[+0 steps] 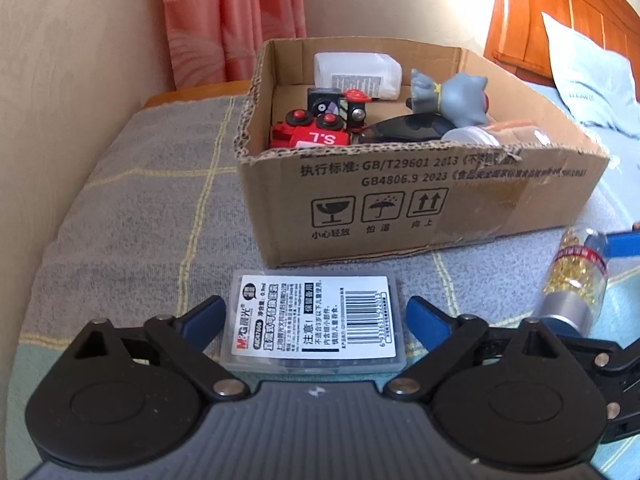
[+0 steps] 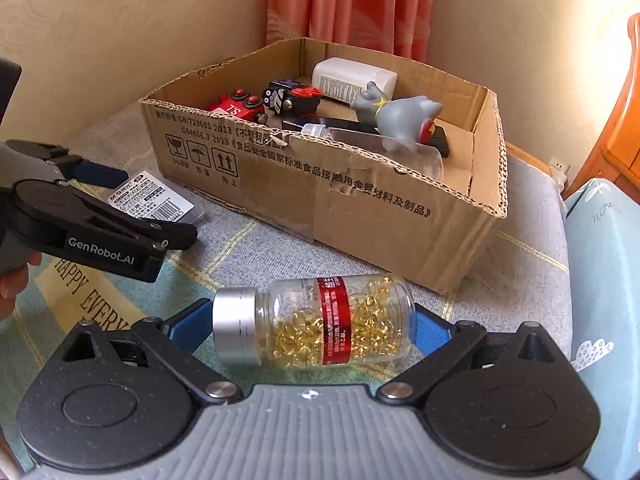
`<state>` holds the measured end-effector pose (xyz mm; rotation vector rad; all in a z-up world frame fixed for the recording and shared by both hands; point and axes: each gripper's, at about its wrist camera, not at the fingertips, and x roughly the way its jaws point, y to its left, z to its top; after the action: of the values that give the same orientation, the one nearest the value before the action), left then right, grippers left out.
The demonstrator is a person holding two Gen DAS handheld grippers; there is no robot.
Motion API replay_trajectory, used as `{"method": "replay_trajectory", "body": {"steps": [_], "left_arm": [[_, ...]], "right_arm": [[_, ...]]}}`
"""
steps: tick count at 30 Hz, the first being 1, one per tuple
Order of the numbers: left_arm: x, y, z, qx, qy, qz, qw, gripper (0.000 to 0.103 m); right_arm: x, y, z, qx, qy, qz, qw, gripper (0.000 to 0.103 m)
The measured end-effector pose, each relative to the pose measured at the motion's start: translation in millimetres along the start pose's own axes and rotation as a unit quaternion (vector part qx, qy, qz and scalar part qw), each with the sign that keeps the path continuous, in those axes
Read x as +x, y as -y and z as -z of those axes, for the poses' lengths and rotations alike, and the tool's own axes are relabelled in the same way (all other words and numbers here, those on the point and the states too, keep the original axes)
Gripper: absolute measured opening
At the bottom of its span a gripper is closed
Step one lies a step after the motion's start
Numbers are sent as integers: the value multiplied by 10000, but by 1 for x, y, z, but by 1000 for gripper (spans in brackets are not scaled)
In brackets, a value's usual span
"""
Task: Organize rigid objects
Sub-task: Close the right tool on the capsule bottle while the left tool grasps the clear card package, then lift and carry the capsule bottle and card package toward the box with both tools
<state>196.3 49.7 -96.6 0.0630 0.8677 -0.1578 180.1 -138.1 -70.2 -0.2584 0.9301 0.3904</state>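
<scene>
Left hand-held gripper (image 1: 316, 312) wide around flat case (image 1: 314, 320), clear of cardboard box (image 1: 400, 208).

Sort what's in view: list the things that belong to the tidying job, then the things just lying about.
Job:
- clear pen-refill case, between the open left gripper fingers
- capsule bottle, lying on its side in the right gripper
- cardboard box, already holding toys and bottles

Lying about:
- pillow
- curtain
- bedspread

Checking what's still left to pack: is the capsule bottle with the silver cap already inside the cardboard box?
No, the capsule bottle lies on its side on the blanket, outside the cardboard box.
</scene>
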Motion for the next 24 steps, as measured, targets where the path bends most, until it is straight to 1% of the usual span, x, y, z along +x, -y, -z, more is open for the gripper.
{"method": "replay_trajectory", "body": {"steps": [6,10,16,21,24], "left_arm": [[-1,-1,0,-44,-65,-30,10000,91],[-1,-2,-2,-42,-106,-10,9999,90],[-8,-5,-2,145,-205,102,9996,90],[-19,-10,-1,270,-287,175,9991,90],[-31,-10,-1,416,-264,182,9986,90]], "right_arm": [[-3,1,-1,-42,-1,-42,10000,97],[-4,-1,-2,-103,-48,-38,9999,97],[-9,-6,-1,-241,-134,-129,9995,97],[-18,-5,-2,-265,-109,-131,9995,97],[-27,-3,-4,-268,-62,-150,9995,97]]}}
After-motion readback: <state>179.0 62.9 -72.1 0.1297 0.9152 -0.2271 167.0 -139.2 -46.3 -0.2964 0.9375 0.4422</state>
